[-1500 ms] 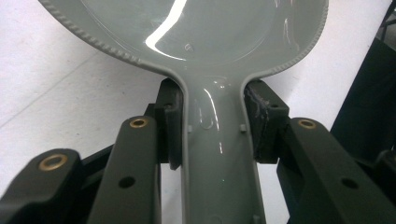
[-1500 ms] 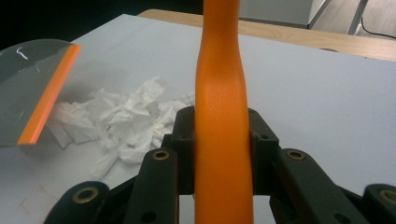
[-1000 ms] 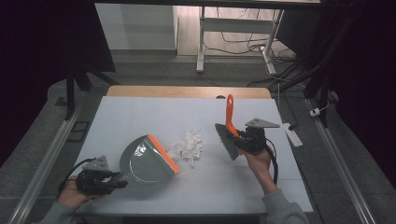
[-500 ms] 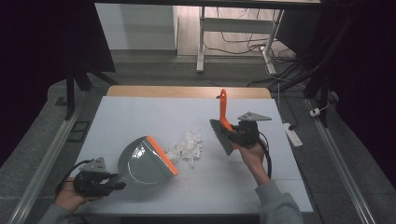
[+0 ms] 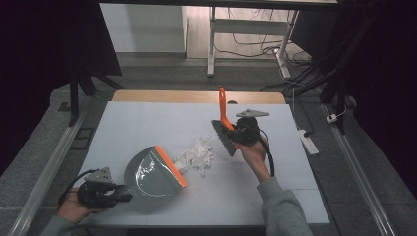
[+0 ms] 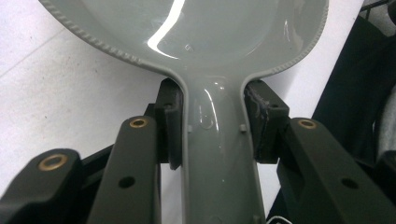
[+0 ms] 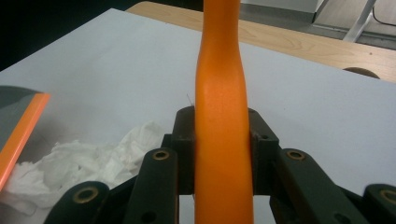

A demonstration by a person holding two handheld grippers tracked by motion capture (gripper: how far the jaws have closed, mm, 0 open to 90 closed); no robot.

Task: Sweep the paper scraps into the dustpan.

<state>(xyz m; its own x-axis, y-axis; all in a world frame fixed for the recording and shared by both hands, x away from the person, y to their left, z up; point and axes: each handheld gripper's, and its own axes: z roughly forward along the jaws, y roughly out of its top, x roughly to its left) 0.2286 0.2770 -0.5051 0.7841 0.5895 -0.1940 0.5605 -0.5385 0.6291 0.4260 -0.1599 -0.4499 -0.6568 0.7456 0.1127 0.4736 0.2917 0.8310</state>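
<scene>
fingers first: both pairs are closed on handles, left on the dustpan, right on the brush.

high view: left gripper (image 5: 119, 196) sits low at the near left corner of the white table (image 5: 147, 123), jaws clamped on the grey dustpan (image 5: 150, 172) handle. the pan lies flat on the table, its orange lip facing right toward a heap of crumpled white paper (image 5: 196, 156), which touches or nearly touches the lip. right gripper (image 5: 235, 133) is right of the heap, holding the brush (image 5: 224, 132): orange handle pointing up and away, dark bristles angled down toward the paper, just beside the heap; contact with the table cannot be told. a grey sleeve (image 5: 282, 206) comes in from the bottom edge.

left gripper view: black pads (image 6: 172, 122) press both sides of the dustpan (image 6: 215, 154) neck, where the handle widens into the glossy grey bowl. white table under it.

right gripper view: pads (image 7: 184, 140) pinch the orange brush handle (image 7: 222, 116), which runs straight up between them. crumpled paper (image 7: 88, 158) lies low left, and the dustpan's orange lip (image 7: 23, 128) shows at the left edge. the table's wooden far edge (image 7: 289, 39) runs across the top.
</scene>
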